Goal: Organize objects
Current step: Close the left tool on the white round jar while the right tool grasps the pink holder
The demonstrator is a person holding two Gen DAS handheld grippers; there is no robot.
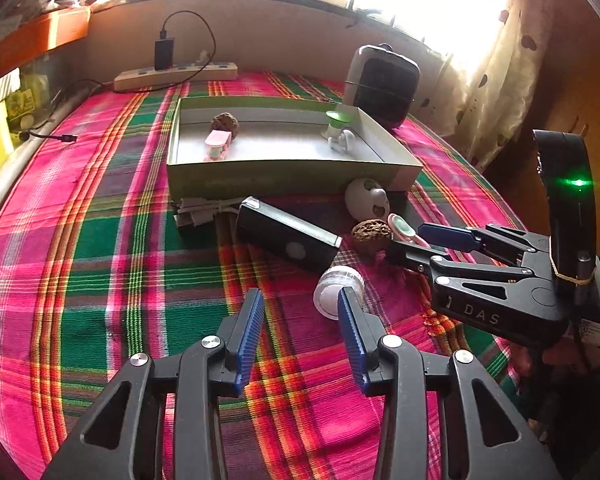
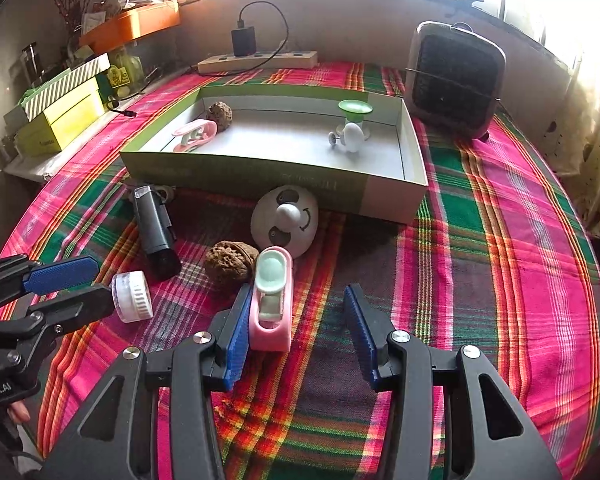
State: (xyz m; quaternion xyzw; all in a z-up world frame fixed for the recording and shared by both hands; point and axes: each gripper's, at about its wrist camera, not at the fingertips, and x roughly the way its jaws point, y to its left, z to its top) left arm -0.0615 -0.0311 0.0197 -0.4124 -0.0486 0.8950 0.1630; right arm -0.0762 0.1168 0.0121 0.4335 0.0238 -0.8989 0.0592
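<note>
While both grippers hang low over the plaid cloth (image 2: 500, 240), the stock reads as follows.

Left gripper (image 1: 300, 312): jaws wide, nothing clamped. A small white jar (image 1: 338, 290) lies on its side just ahead of the right-hand pad, touching or nearly touching it; which, cannot be told. Beyond it lies a black rectangular device (image 1: 288, 238), with grey cables (image 1: 202, 214) at its far end.

Right gripper (image 2: 296, 332): jaws about half spread, not gripping. A pink toy (image 2: 270, 304) with a pale green inset stands between them, hard against the left pad and clear of the right one. Just past the toy, to the left: a walnut (image 2: 228, 266). Straight ahead of that: a white egg-shaped toy with a face (image 2: 286, 224).

Farther ahead of both grippers: an open cardboard box (image 2: 260, 172), holding a second walnut (image 2: 220, 114), a second pink toy (image 2: 194, 134) and a green-and-white figure (image 2: 354, 128).

Behind the box: a power strip (image 2: 258, 62) with a black charger (image 2: 244, 40), and to the right a small dark heater (image 2: 456, 80).
</note>
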